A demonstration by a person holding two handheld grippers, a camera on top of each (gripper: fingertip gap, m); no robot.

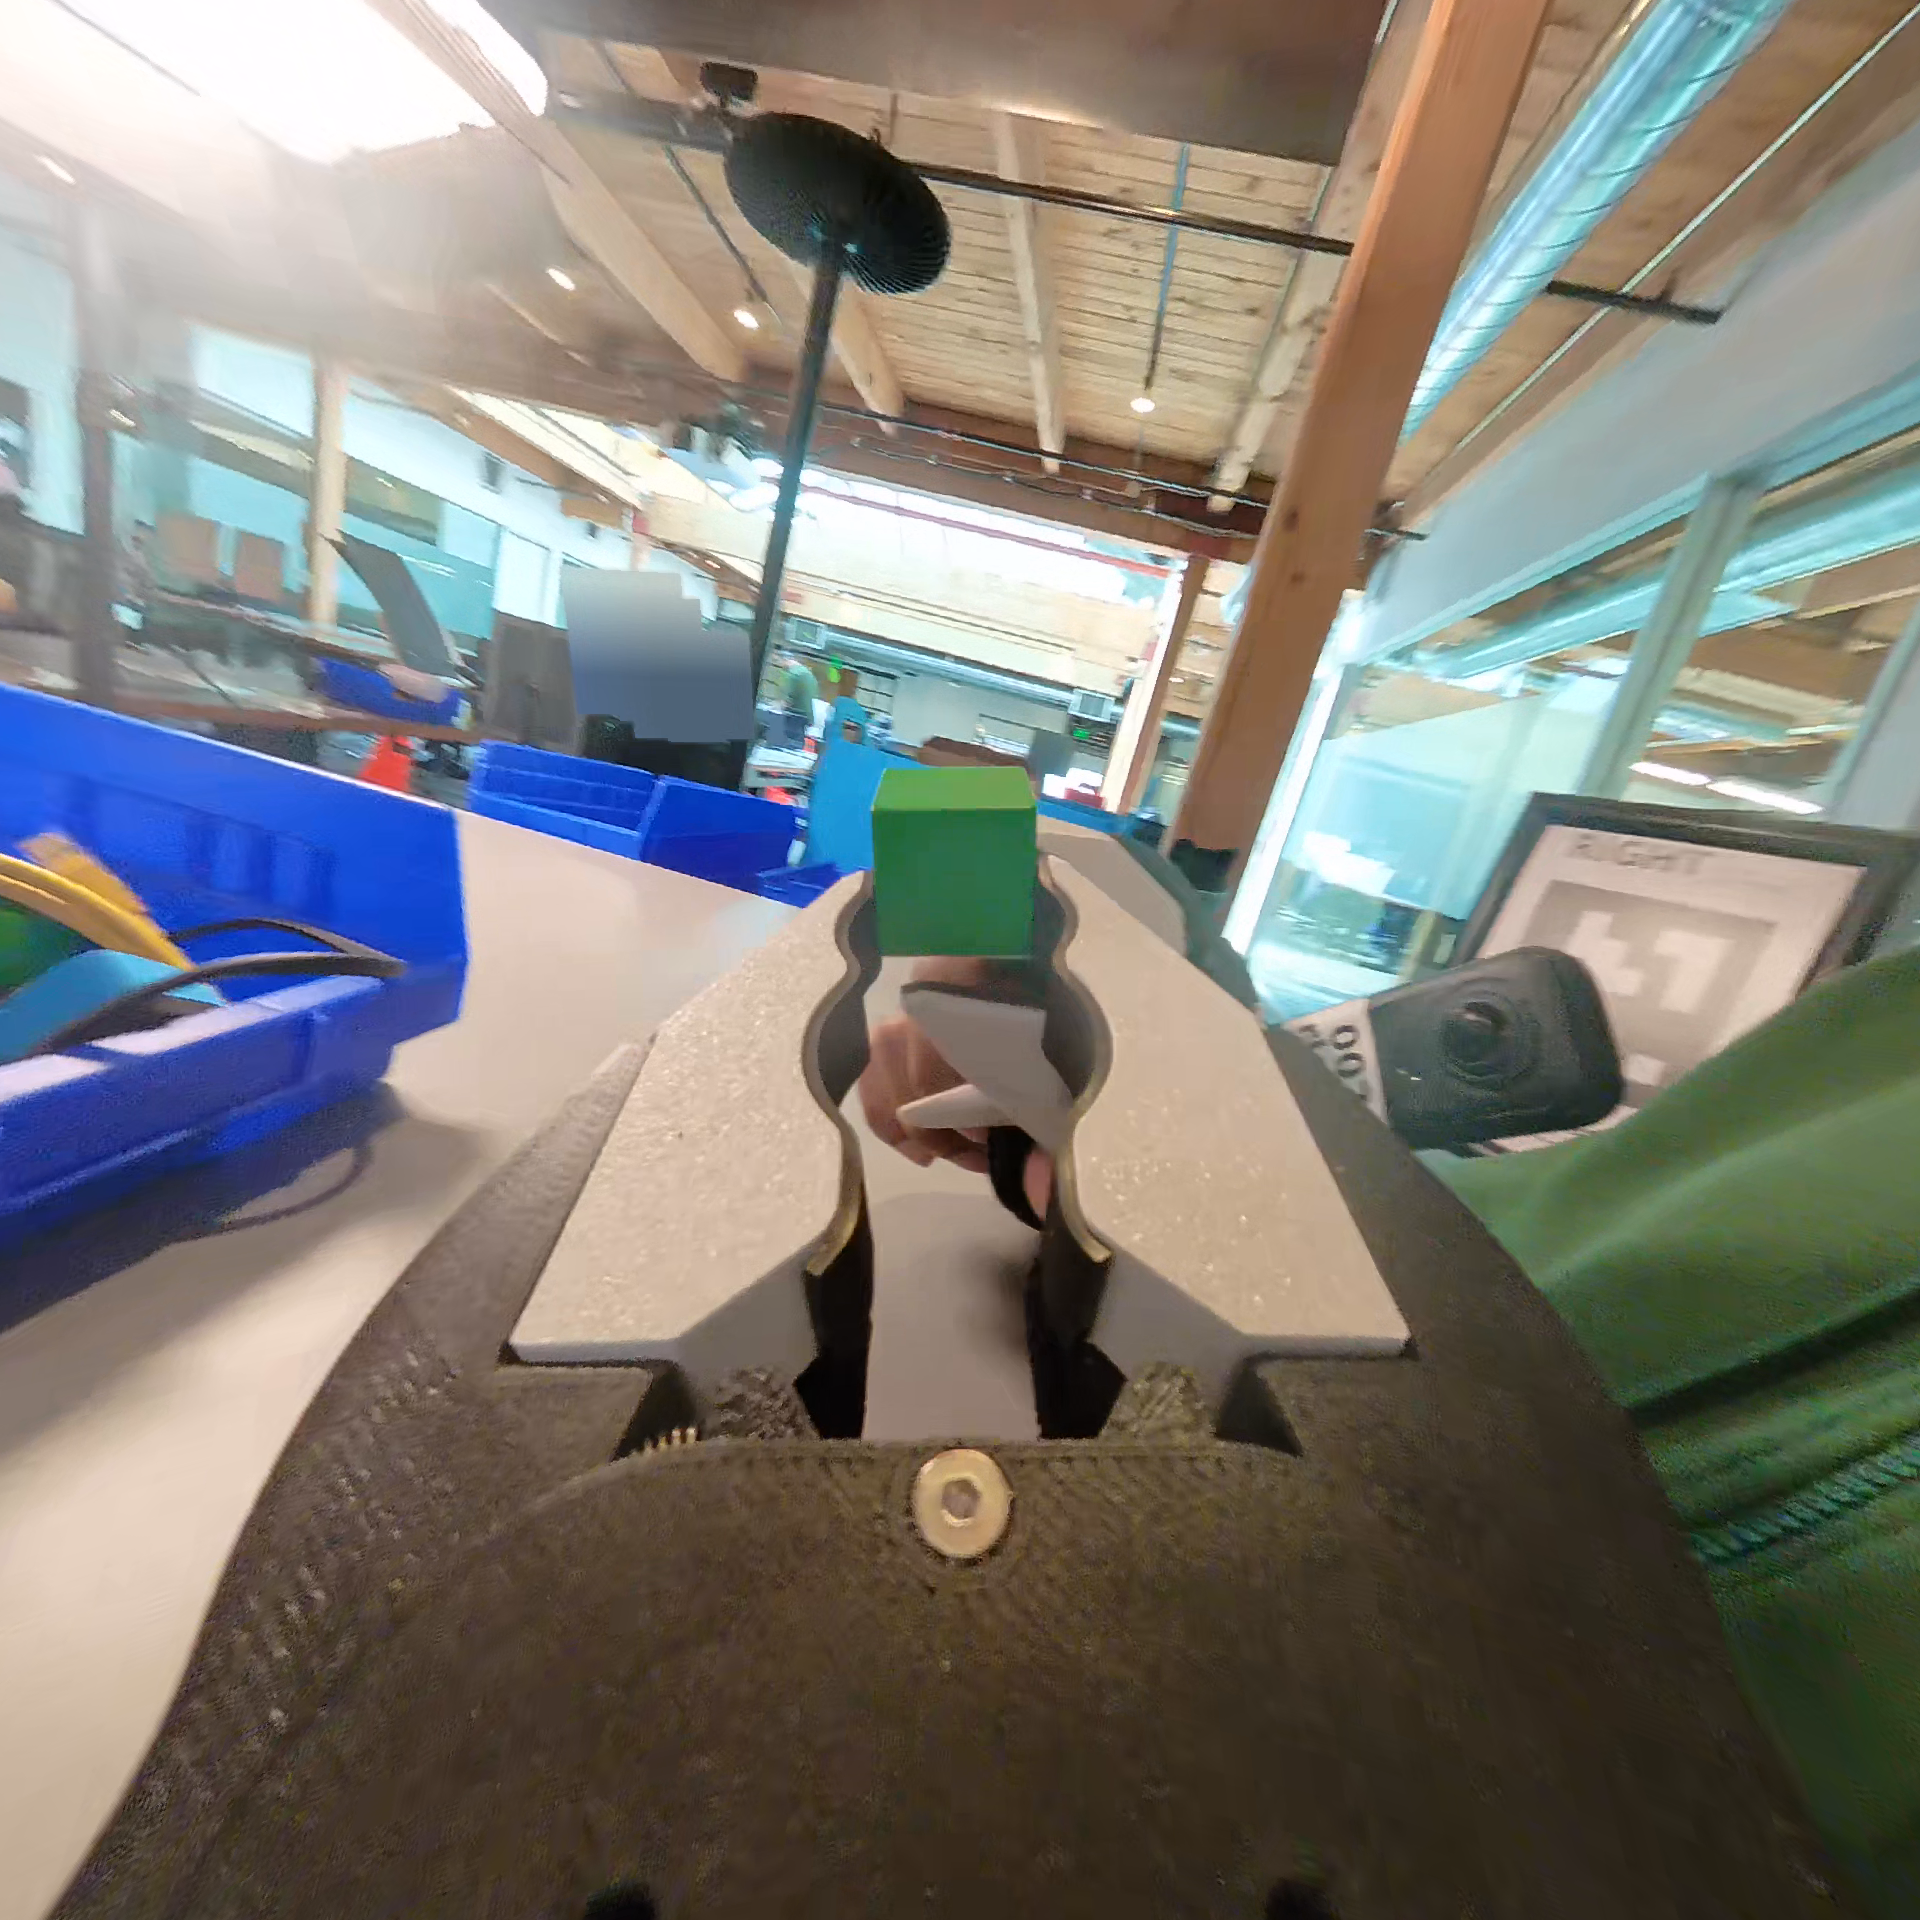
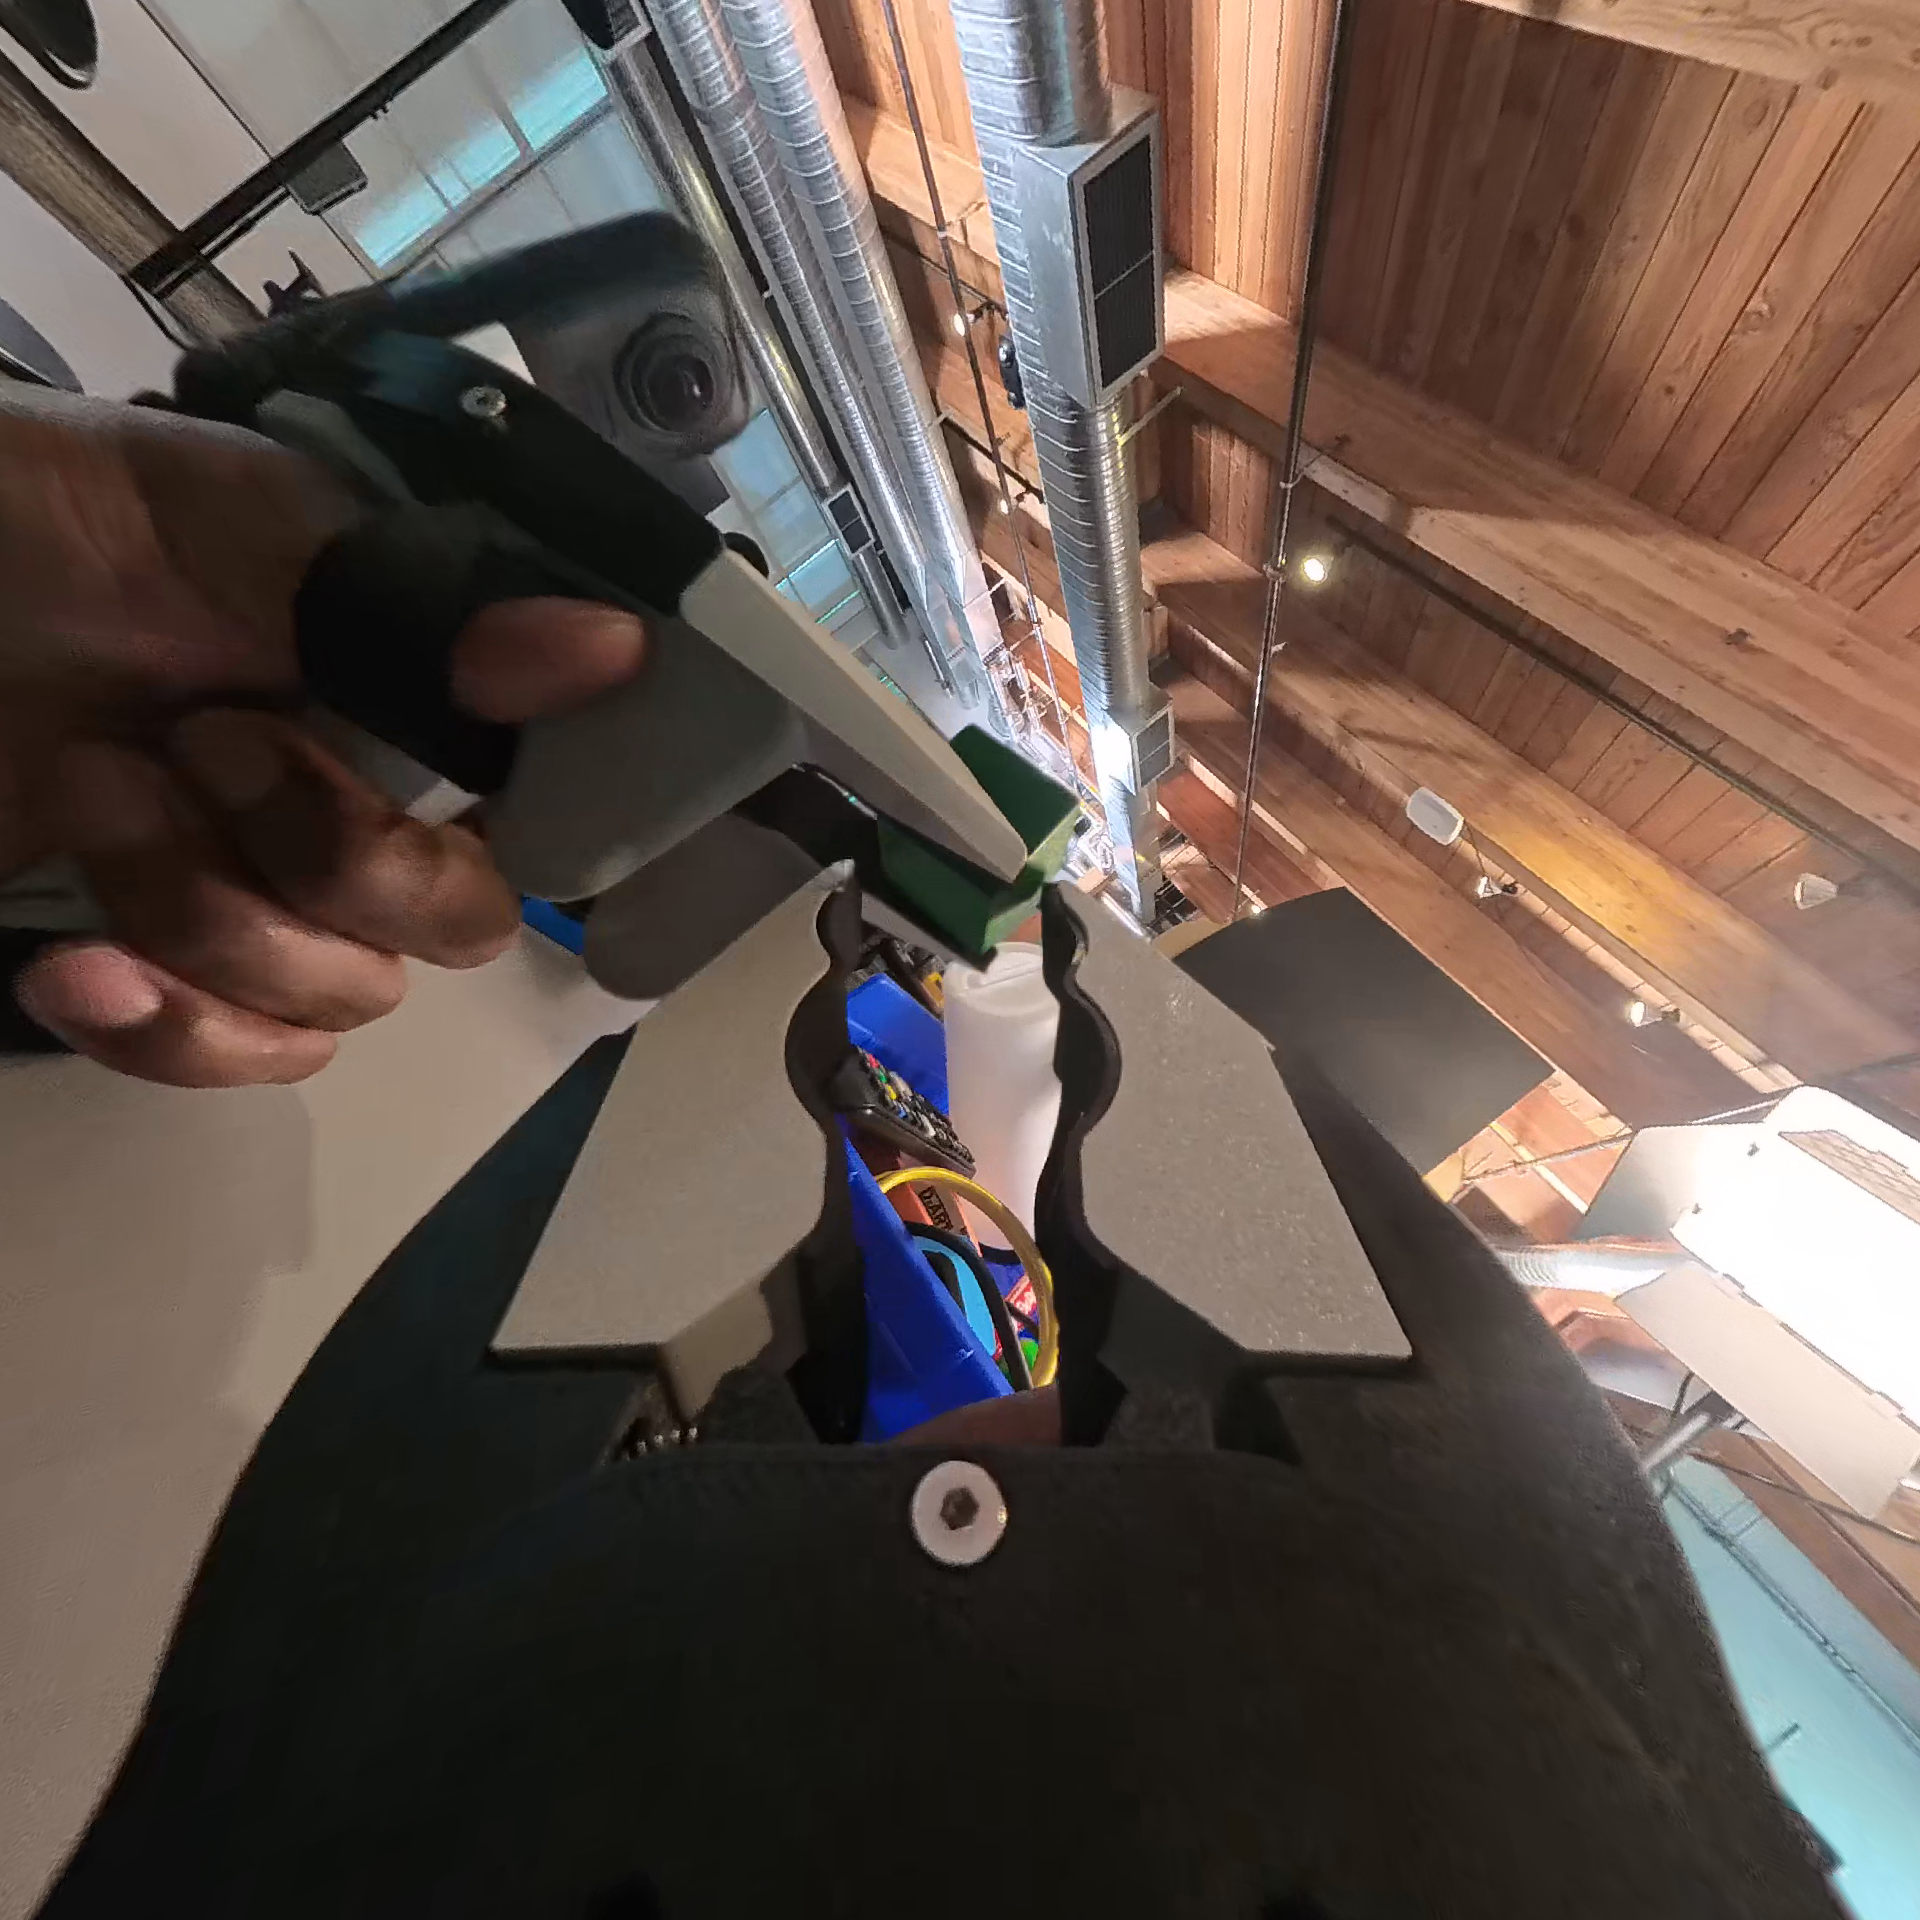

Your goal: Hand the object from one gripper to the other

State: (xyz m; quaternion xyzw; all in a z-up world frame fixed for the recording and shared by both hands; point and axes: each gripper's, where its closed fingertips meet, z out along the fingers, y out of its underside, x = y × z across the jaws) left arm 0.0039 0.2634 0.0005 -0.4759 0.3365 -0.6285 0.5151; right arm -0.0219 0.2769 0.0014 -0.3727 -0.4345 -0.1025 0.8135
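Position of task object: the small solid green cube is held in the air, above the pale grey table top, at the very tips of the left gripper. The two grey, wavy-edged fingers of this gripper are clenched on opposite side faces of the cube, and its upper half stands proud of the tips.

In the right wrist view, the left gripper is seen entering from the left, carried by a bare hand. The cube is shown clamped at its end, directly in front of the tips of the right gripper. The grey fingers of the right gripper are parted, with a gap slightly wider than the cube. Contact between these fingers and the cube cannot be determined.

In the left wrist view, the right gripper is partly visible through the gap below the cube, together with a green sleeve at the right edge.

A blue plastic bin holding cables is located on the table at the left. In the right wrist view, a translucent white plastic bottle is seen between the right fingers, beyond them.
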